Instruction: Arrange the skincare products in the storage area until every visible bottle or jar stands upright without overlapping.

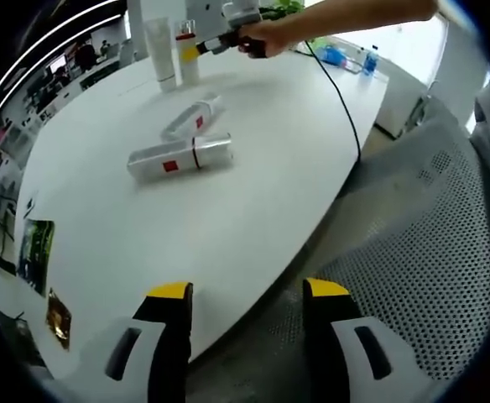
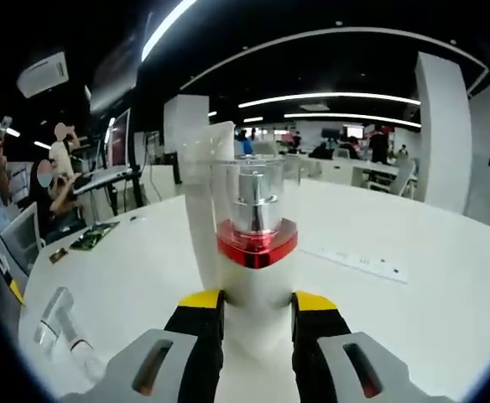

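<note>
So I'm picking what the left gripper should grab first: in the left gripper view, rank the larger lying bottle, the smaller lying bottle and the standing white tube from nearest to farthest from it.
1. Larger lying bottle, mid-table, ahead of the left gripper.
2. Smaller lying bottle, just beyond it.
3. Standing white tube, at the table's far end, beside the bottle held in the right gripper.

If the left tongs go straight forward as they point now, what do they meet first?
Probably nothing at first: the left tongs are open over the table edge. Farther on, slightly left, lies a boxed bottle; depth is unclear.
</note>
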Demonstrator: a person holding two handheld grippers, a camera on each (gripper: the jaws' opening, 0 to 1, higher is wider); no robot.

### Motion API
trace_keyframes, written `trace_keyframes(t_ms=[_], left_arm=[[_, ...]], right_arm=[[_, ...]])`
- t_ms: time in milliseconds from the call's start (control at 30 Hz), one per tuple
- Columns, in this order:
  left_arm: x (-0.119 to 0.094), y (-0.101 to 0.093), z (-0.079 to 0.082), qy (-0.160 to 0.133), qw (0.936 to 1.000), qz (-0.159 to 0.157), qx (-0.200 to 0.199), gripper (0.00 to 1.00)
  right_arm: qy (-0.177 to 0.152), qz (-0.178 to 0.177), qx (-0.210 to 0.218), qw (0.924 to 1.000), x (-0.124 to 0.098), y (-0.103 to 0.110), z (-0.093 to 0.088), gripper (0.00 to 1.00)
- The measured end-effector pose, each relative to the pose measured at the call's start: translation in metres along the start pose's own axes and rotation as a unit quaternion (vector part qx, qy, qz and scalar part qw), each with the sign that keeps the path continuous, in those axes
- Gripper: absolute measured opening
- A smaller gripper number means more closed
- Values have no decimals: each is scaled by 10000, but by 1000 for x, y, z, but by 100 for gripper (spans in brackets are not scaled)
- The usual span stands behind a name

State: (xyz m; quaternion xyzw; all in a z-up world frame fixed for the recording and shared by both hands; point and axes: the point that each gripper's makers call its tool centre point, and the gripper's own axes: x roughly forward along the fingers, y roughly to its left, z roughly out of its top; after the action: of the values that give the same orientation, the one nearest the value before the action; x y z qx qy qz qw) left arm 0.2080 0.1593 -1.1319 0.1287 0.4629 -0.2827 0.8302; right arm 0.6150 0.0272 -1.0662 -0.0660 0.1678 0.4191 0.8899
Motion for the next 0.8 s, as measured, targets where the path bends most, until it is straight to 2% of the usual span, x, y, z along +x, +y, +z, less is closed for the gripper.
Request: trace_keyframes(t_ms=[467, 533, 567, 667, 700, 733, 800], left_arm=[[0, -3, 0, 4, 10000, -77, -25, 47], [1, -3, 0, 7, 10000, -81, -16, 47], [1, -3, 0, 11, 10000, -86, -10, 47], [1, -4, -1, 35, 9999, -105, 2, 47], [1, -5, -1, 39, 9999, -109, 7, 46], [1, -5, -1, 37, 9999, -112, 16, 46], [1, -6, -1, 47, 9999, -128, 20, 46]], right_arm=[[-73, 218, 86, 9997, 7, -2, 3, 27], [-161, 165, 36, 9997, 5, -3, 10, 30], [-394, 142, 188, 9989, 3, -3, 22, 33], [-702, 6, 174, 9974, -3, -8, 40, 36], [-652, 31, 131, 9978, -4, -6, 40, 36], [-832, 127, 150, 9963, -6, -3, 48, 36], [-869, 177, 97, 9960, -6, 0, 51, 36]])
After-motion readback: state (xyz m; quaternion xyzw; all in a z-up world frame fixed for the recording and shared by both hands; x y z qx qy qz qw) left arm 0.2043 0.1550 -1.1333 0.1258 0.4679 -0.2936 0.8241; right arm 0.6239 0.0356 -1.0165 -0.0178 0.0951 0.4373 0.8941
